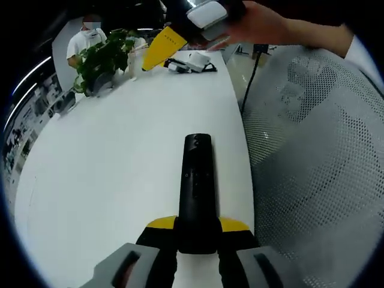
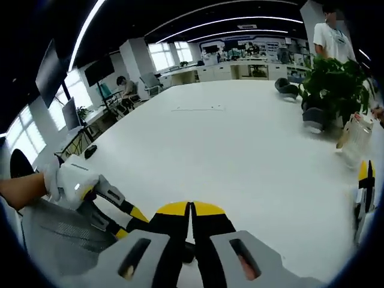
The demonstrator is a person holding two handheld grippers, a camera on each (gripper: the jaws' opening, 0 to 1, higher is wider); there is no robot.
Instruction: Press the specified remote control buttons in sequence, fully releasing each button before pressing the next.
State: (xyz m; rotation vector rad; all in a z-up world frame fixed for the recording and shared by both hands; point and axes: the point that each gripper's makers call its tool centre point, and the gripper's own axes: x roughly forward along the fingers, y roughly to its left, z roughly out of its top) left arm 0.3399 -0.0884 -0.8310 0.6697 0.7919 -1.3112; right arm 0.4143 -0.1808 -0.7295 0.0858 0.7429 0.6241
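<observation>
A potted plant (image 1: 103,57) stands at the far left corner of the white counter (image 1: 114,162), with a clear jar (image 1: 135,60) just beside it and a small white-and-black device (image 1: 191,62) near the far right edge. A person in a white shirt (image 1: 84,39) stands behind the plant. Off the counter's right edge sits a grey mesh chair back (image 1: 318,156), close to the remote. Nothing lies on the counter between the remote and the far clutter.

The black remote (image 1: 197,186) is held at its near end, above the counter close to the right edge. Its long axis runs straight away from the left tongs (image 1: 197,240), which are clamped on it, with the button face up and its far tip pointing toward the far end of the counter.

In the right gripper view the right tongs (image 2: 191,231) are closed together with nothing between them, hanging over the counter's near edge. The left tongs come in from the left there, held by a hand in a white glove (image 2: 63,180)
</observation>
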